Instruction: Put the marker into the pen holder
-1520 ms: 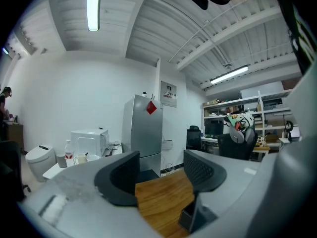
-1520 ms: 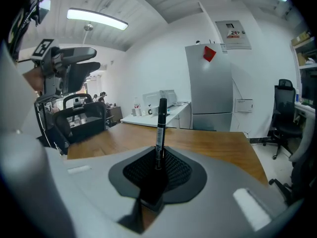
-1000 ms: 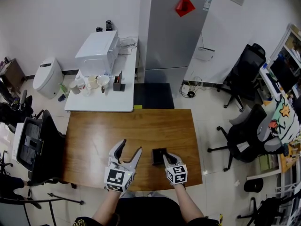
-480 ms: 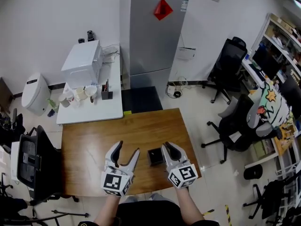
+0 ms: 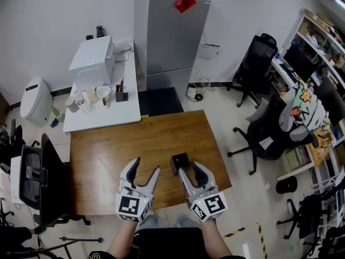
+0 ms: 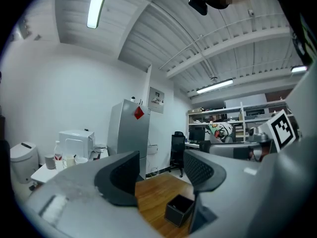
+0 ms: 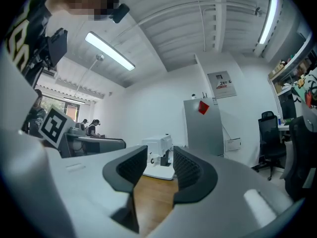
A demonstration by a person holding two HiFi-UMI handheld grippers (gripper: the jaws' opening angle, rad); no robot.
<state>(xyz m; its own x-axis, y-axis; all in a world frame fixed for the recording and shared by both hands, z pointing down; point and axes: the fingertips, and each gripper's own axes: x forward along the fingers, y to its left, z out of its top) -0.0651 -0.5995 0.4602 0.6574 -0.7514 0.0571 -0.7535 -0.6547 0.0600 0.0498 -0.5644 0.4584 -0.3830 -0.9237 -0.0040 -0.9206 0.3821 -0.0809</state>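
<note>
Marker: we are finding none in any view, and we cannot tell whether it is lying inside the pen holder (image 5: 179, 162). That holder is standing upright on the wooden table (image 5: 108, 155), just ahead of the right gripper (image 5: 188, 171), whose jaws are opening with nothing between them. The left gripper (image 5: 146, 166) is hovering spread wide and empty. We are judging a marker light, stiff and smooth-barrelled, best pinched mid-barrel; the holder looks light and apt to slide.

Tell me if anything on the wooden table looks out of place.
Nothing is spilled or damaged. The black pen holder stands upright on the wooden table. Oddly, no marker shows; the right gripper is opening with nothing between its jaws.
</note>
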